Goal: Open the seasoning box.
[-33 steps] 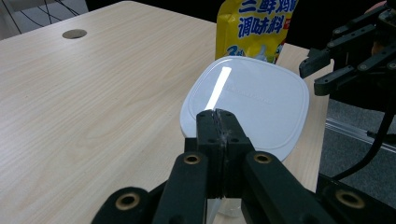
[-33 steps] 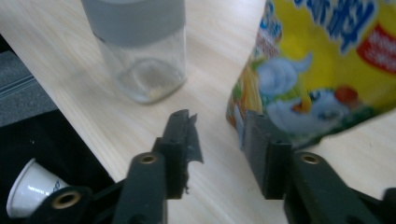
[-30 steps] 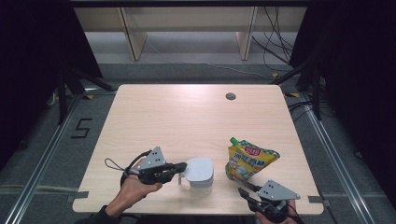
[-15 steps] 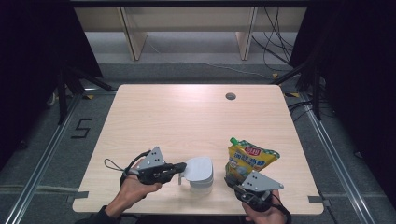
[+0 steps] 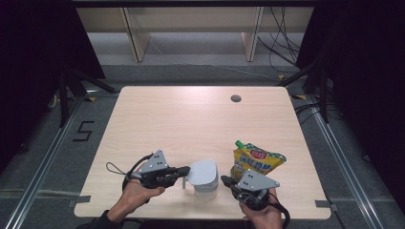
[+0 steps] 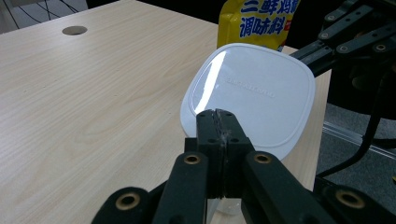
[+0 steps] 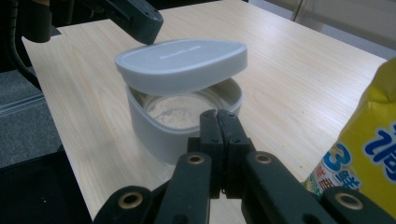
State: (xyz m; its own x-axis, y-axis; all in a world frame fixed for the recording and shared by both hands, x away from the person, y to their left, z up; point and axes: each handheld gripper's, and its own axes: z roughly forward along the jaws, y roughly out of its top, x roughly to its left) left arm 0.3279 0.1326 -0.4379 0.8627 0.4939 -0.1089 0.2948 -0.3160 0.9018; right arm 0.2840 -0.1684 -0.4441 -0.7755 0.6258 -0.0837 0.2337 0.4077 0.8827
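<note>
High view: a white container (image 5: 206,180) sits near the front edge of the wooden table (image 5: 191,119), its lid (image 5: 203,171) lifted at a tilt by the left gripper (image 5: 184,171), whose jaws pinch the lid's edge. The right gripper (image 5: 225,181), jaws just closed together on nothing, rests against the container's right side. A yellow seasoning pouch (image 5: 255,162) stands just beside it. The right gripper view shows pale powder (image 7: 180,109) inside.

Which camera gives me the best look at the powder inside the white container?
The right gripper view: under the raised lid the pale powder shows inside the container. In the left gripper view the lid covers it; in the high view the lid hides the contents too.
</note>
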